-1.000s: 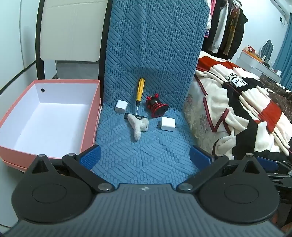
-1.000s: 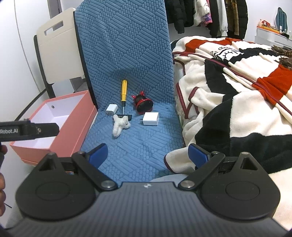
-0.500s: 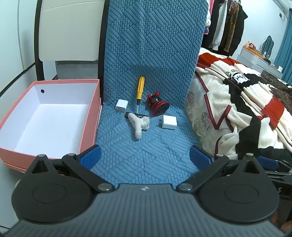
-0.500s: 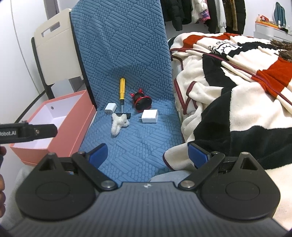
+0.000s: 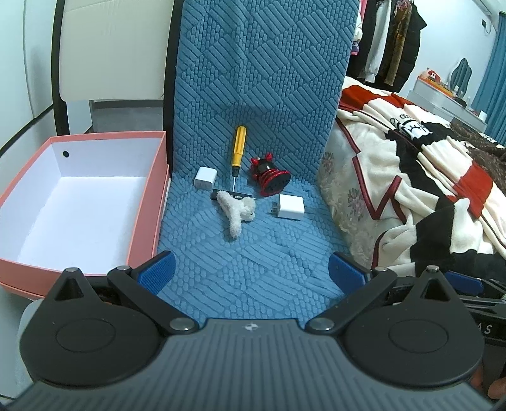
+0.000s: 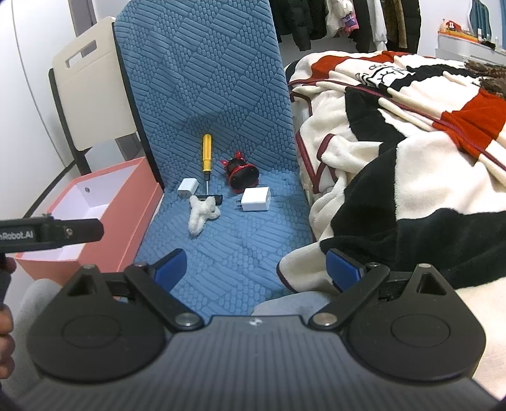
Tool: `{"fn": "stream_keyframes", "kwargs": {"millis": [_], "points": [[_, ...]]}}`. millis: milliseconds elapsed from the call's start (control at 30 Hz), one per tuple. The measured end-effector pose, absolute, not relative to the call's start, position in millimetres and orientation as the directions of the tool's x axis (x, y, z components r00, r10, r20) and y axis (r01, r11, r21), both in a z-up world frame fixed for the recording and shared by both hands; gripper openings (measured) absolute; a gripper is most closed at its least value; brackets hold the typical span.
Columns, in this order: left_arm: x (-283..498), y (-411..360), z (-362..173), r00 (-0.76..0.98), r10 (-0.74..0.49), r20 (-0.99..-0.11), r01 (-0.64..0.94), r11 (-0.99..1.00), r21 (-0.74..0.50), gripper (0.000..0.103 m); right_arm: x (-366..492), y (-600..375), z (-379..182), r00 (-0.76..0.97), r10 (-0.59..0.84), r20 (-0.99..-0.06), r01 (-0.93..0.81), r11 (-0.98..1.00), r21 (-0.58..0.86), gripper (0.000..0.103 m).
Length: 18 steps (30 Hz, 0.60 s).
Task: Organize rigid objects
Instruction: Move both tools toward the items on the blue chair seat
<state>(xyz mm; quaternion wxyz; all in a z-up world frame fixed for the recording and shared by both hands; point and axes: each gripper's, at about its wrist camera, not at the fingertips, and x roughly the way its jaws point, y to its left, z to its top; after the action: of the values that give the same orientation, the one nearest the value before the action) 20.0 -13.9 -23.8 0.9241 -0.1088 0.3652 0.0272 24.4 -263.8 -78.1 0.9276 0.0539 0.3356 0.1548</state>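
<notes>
Both our tongs, left (image 5: 249,268) and right (image 6: 256,265), have crept closer, spread and empty. The screwdriver (image 5: 237,151), chargers (image 5: 291,206) and red toy (image 5: 269,177) lie mid-frame on the chair (image 5: 253,278). The box (image 5: 145,202) at left is empty, so sorting hasn't begun.

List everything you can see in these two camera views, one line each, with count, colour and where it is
Box: 1, pink outside, white inside, empty, left of the chair seat.
Chair cover: 1, blue, quilted, over seat and back.
Screwdriver: 1, yellow handle, at the back of the seat.
Small charger: 1, white, left of the screwdriver.
Large charger: 1, white, prongs showing, right side of the seat.
Round toy: 1, red and black, horned, right of the screwdriver.
Plush piece: 1, cream, seat centre, lying partly over a small black bar.
Blanket: 1, cream, black and red, right of the chair.
Second chair: 1, beige, behind the box.
Hanging clothes: several, dark, background.
Left gripper: blue pads, open, empty.
Right gripper: blue pads, open, empty.
</notes>
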Motion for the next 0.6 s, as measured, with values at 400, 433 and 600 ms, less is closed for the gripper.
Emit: {"fn": "stream_keyframes", "kwargs": {"millis": [400, 433, 600], "points": [[37.8, -2.9, -43.4, 0.727, -0.012, -0.686, -0.141, 0.976, -0.166, 0.103, 35.1, -258.1, -90.4, 0.732, 0.304, -0.61, -0.238, 0.953, 0.188, 0.096], [40.4, -2.3, -45.0, 0.732, -0.017, -0.681, -0.135, 0.976, -0.17, 0.103, 36.3, -257.5, -91.8, 0.731, 0.3, -0.613, -0.235, 0.954, 0.187, 0.096], [56.2, -2.3, -56.7, 0.728, -0.012, -0.685, -0.131, 0.979, -0.157, 0.103, 48.3, -252.6, -103.5, 0.716, 0.321, -0.62, -0.236, 0.947, 0.218, 0.096]]}}
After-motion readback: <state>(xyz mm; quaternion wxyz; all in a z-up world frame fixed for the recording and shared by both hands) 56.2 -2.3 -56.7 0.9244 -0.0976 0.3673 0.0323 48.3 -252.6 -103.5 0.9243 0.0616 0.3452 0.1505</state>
